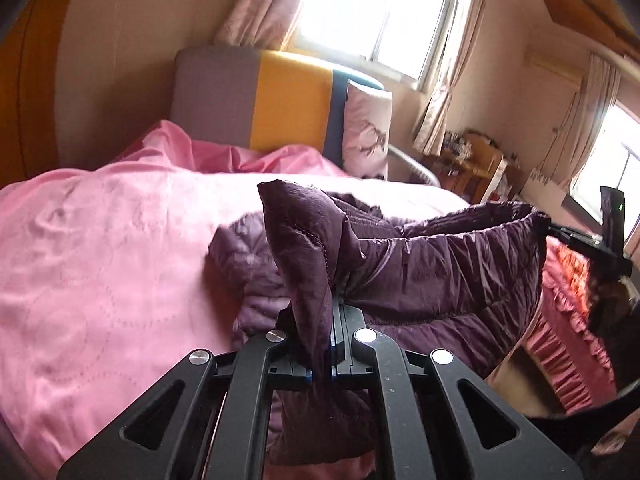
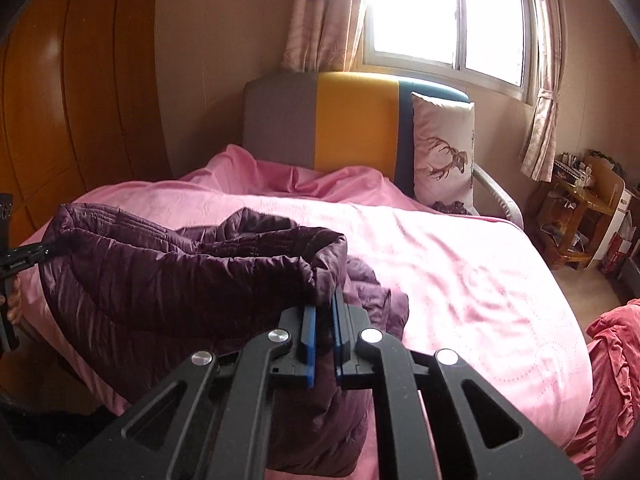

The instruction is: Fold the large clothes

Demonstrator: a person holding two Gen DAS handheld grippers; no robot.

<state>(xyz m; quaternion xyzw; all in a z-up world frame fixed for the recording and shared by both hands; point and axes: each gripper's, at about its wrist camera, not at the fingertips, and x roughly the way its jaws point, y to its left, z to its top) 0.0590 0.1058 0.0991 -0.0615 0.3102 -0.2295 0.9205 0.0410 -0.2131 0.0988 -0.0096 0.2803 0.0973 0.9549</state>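
**Coat held at both ends over the bed edge**

Pink bedding [image 2: 460,272] covers the bed, with a grey, yellow and blue headboard [image 2: 352,120] and a deer pillow [image 2: 442,152] under a bright window [image 2: 448,12].

A purple quilted coat [image 2: 160,280] hangs between the two claws, partly on the bed's near edge, partly drooping off it. Left claw [image 1: 330,344] is clamped on a thick bunch of coat fabric. Right claw [image 2: 325,332] is nearly closed on a coat edge, though its blue pads [image 2: 309,344] show a gap near the camera, so that hold looks shallower.

Risks, as I judge them: the slick, puffy fabric could slip from the right claw if the span is pulled taut, and the sagging middle could drag the coat off the bed. A bunched sleeve under the coat [image 1: 248,256] may spoil a flat fold.

Nearby, a cluttered wooden shelf [image 2: 580,216] stands well apart; a red ruffled cloth [image 2: 612,360] lies beside the bed.
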